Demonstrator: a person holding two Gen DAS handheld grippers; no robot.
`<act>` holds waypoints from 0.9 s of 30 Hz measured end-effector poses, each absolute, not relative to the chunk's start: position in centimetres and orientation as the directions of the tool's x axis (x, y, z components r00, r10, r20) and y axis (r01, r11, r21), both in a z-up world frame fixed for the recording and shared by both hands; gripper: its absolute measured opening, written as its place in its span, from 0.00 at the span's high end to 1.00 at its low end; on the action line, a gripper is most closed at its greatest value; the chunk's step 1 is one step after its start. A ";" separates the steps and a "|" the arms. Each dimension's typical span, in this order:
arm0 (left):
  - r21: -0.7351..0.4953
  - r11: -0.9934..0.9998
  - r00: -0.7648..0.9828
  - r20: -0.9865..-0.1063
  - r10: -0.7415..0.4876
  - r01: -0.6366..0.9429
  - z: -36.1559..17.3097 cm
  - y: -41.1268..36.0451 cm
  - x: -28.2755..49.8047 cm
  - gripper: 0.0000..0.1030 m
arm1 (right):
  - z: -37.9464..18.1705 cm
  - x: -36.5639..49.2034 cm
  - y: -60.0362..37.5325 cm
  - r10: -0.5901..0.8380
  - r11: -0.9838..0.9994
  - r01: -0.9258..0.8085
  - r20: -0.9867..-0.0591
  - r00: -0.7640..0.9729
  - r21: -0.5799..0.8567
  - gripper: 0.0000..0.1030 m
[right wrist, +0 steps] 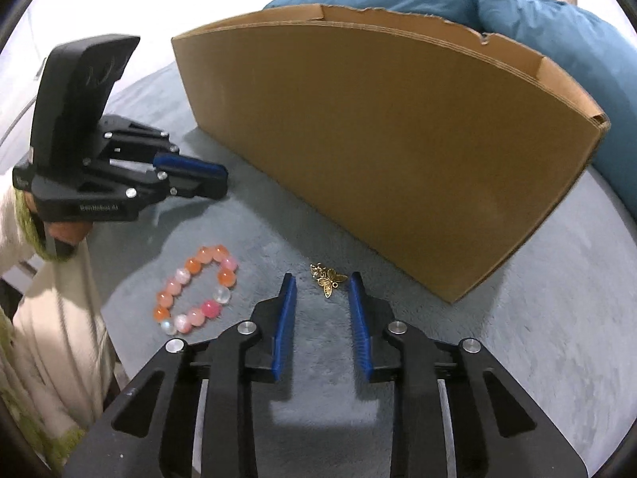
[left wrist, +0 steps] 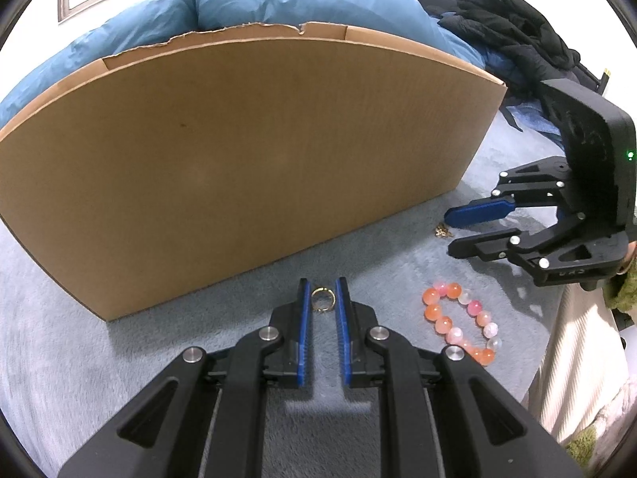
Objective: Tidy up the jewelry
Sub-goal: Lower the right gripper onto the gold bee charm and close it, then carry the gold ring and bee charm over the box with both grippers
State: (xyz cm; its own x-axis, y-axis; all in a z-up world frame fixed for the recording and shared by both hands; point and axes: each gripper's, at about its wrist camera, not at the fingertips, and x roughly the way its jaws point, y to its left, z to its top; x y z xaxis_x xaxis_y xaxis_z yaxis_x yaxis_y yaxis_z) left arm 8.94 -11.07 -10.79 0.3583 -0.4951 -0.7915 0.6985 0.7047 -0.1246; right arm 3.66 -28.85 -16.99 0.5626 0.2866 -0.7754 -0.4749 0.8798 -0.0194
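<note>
Grey plush bed cover (left wrist: 139,358) carries everything you are working with. Your left claw (left wrist: 323,298) points down at it with a small gold ring (left wrist: 323,298) lying between its blue pads (left wrist: 305,318); the pads stand close on either side of the ring, and you cannot tell from here whether they actually press on it. In the left wrist view the pink and orange bead bracelet (left wrist: 464,320) lies flat on the cover at about 3 o'clock from that ring, well clear of the claw.

Your right claw (right wrist: 322,290) has its fingers parted, and the gold butterfly charm (right wrist: 329,281) sits on the cover between the tips without touching either pad. In the right wrist view the bracelet (right wrist: 197,288) lies at 9 o'clock from the charm, and the left claw (right wrist: 207,177) shows at 10 o'clock, nearly closed.

The open cardboard box (left wrist: 247,167) stands upright just beyond both claws, at 12 o'clock in each view, with its torn top edge facing up. A blue duvet (left wrist: 278,4) bulges behind it.
</note>
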 end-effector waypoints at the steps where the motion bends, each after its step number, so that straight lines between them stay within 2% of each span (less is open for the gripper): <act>1: -0.124 0.704 0.358 -0.792 -0.494 0.699 -10.8 -11.1 9.0 0.89 | -17.1 3.7 -28.9 0.293 0.877 -0.481 -0.775 0.560 -0.016 0.78; 8: -0.121 0.703 0.356 -0.795 -0.491 0.701 -10.8 -11.3 9.1 0.89 | -18.0 5.7 -30.1 0.320 0.861 -0.508 -0.778 0.541 0.001 0.80; 10: -0.121 0.703 0.355 -0.796 -0.491 0.701 -10.8 -11.3 9.1 0.89 | -18.0 5.8 -30.1 0.327 0.861 -0.509 -0.776 0.539 0.009 0.83; 12: -0.119 0.703 0.355 -0.796 -0.490 0.701 -10.9 -11.4 9.1 0.89 | -17.6 5.6 -30.1 0.334 0.864 -0.503 -0.773 0.539 0.023 0.93; 27: -0.119 0.701 0.354 -0.796 -0.490 0.703 -10.9 -11.3 9.2 0.89 | -16.2 3.5 -31.7 0.330 0.873 -0.487 -0.770 0.546 0.029 0.93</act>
